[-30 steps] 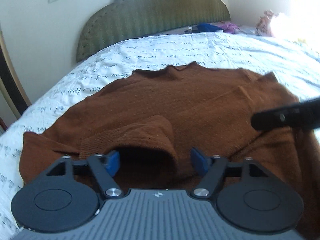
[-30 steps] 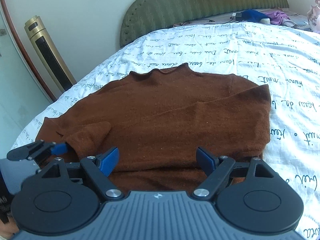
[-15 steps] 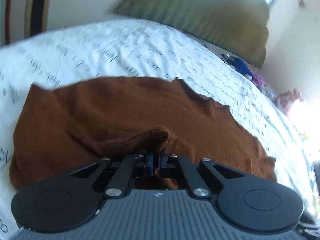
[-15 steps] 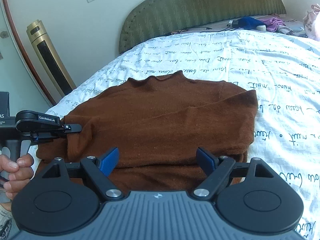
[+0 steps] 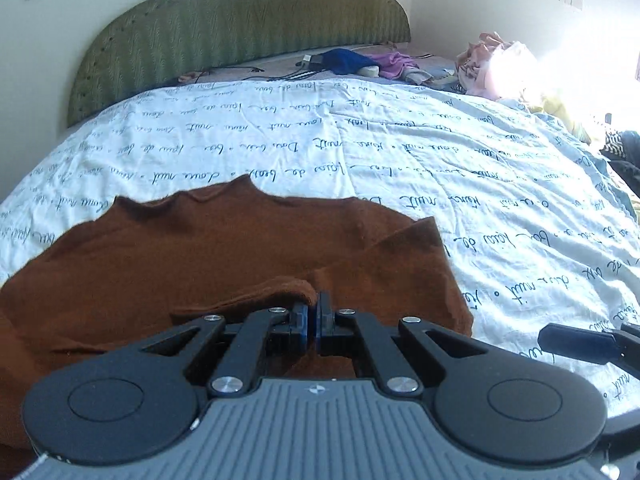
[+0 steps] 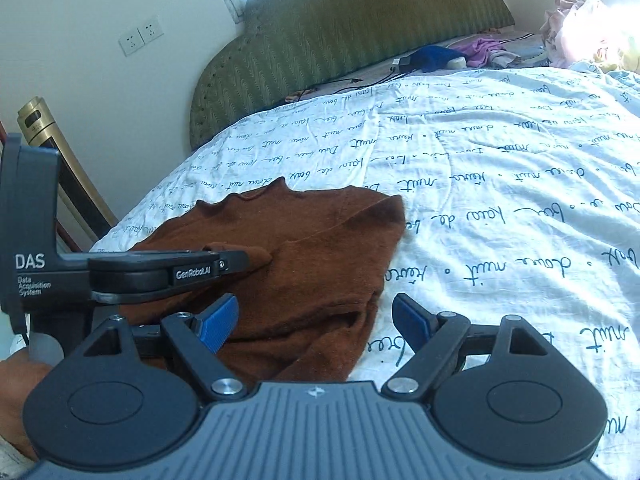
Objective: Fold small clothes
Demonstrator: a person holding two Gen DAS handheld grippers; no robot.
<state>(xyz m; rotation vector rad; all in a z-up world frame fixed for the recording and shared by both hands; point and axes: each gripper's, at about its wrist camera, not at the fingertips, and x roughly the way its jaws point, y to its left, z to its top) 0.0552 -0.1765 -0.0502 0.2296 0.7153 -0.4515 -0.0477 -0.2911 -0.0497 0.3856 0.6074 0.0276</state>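
Observation:
A brown sweater (image 5: 224, 256) lies flat on the white script-print sheet (image 5: 500, 208), its collar pointing toward the headboard. My left gripper (image 5: 313, 314) is shut on the sweater's sleeve cuff (image 5: 284, 290) and holds it over the sweater's body. The right wrist view shows that same left gripper (image 6: 245, 259) from the side, with the cuff (image 6: 262, 255) pinched at its tip. My right gripper (image 6: 314, 320) stands open just above the sweater's near right edge (image 6: 352, 344), with nothing pressed between its blue pads. One of its fingers (image 5: 576, 344) shows at the right of the left wrist view.
A green padded headboard (image 5: 240, 36) stands at the far end. Loose clothes (image 5: 492, 64), a blue item (image 5: 344, 60) and cables lie by it. A gold column (image 6: 52, 152) stands beside the bed on the left. A hand (image 6: 16, 396) grips the left handle.
My left gripper closed on the sleeve cuff and carried it rightward across the sweater's body. My right gripper stayed open and shifted toward the sweater's right edge.

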